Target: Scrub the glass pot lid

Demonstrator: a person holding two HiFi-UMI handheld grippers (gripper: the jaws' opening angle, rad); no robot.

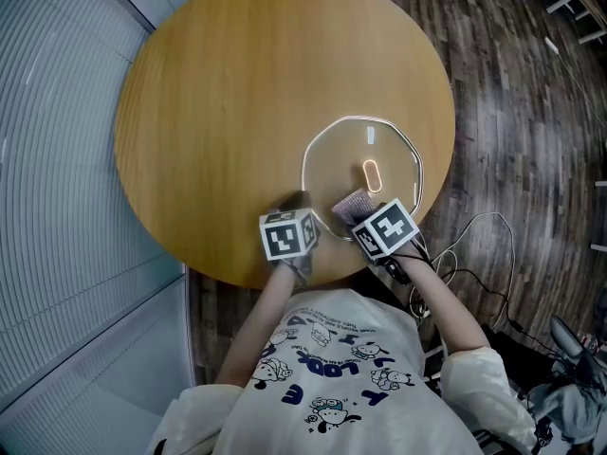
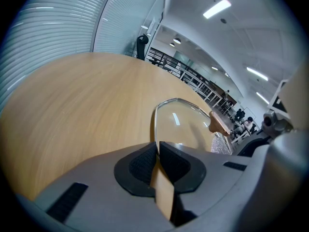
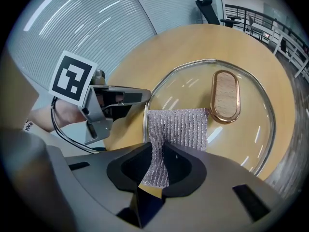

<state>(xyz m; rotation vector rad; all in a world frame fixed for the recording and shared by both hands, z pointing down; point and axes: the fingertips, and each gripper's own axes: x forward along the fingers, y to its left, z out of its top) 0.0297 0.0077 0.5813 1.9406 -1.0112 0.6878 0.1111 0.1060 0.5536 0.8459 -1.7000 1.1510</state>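
**Lid pinned at rim, scrub cloth on glass**

Round wooden table (image 1: 237, 112), dark plank floor (image 1: 512, 83) around it, ribbed wall panel (image 1: 57, 112) to the left.

Glass pot lid (image 1: 327, 164) lies flat on the table near the person's edge, handle side up. Nothing else on the tabletop.

Left gripper (image 2: 158, 151): jaws closed on the lid's metal rim at the near-left side, the rim running straight in between the pads. The forearm reaches in from the table edge, with the marker cube facing up.

Right gripper (image 3: 161, 153): jaws pinched on a silver mesh scrub cloth (image 3: 178, 127). The free end of the cloth is spread on the glass, just beside the handle.

Lid: clear glass, thin bright steel rim, ceiling lights reflected in it. Oval wooden handle (image 3: 225, 96) with a copper-coloured edge, at centre. Glass shows the table wood through it.
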